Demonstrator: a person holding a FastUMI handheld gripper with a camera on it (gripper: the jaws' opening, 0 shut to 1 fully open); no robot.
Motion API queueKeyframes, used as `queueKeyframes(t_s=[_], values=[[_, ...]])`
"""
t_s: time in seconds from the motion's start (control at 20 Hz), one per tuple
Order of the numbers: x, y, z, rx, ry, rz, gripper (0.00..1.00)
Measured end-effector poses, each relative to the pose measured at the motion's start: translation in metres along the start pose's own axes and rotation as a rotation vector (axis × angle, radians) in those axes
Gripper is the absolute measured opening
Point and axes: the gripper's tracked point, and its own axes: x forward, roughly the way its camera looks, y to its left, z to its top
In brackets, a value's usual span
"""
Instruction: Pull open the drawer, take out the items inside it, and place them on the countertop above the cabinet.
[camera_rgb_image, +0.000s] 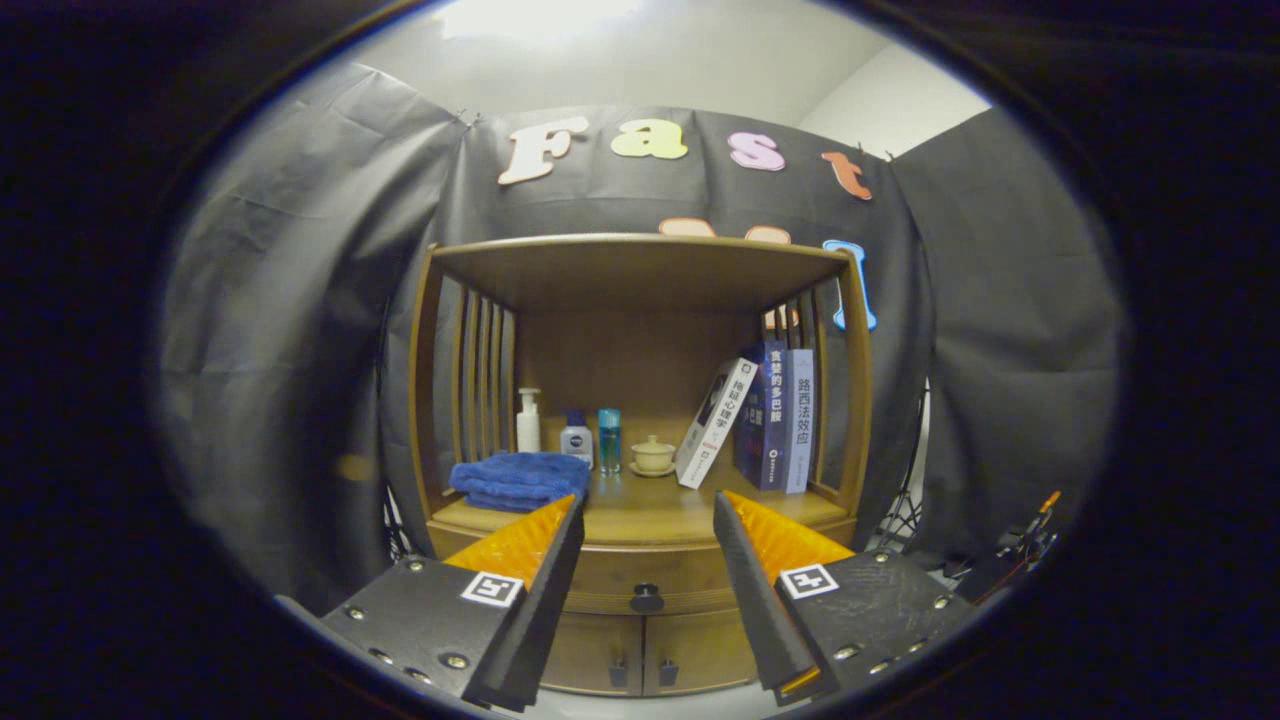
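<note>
Gripper view: tongs (648, 525) agape; wooden drawer (645, 578) closed.

towel (520, 480) left, books (770, 415) right, on countertop (650, 515)

gripper (648, 510) | fingers (545, 560) spread wide apart | nothing between them | level, pointing straight ahead | touching nothing

The fingers (648, 515), spread apart, cover both ends of the shut drawer (645, 578) and the near edge of the blue towel (520, 478), the lower cabinet doors (650, 655) are cut off at the bottom, and the small bottles' (577, 437) labels are too small to tell.
</note>
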Motion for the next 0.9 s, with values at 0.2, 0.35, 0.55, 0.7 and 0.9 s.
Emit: queueKeyframes(t_s=[0.2,0.35,0.55,0.7,0.9], values=[[0.032,0.014,-0.031,0.017,0.040,0.058,0.79],[0.058,0.015,-0.064,0.067,0.095,0.072,0.79],[0.089,0.014,-0.123,0.109,0.213,0.079,0.79],[0.103,0.000,-0.163,0.109,0.302,0.027,0.71],[0.117,-0.005,-0.197,0.104,0.385,0.018,0.68]])
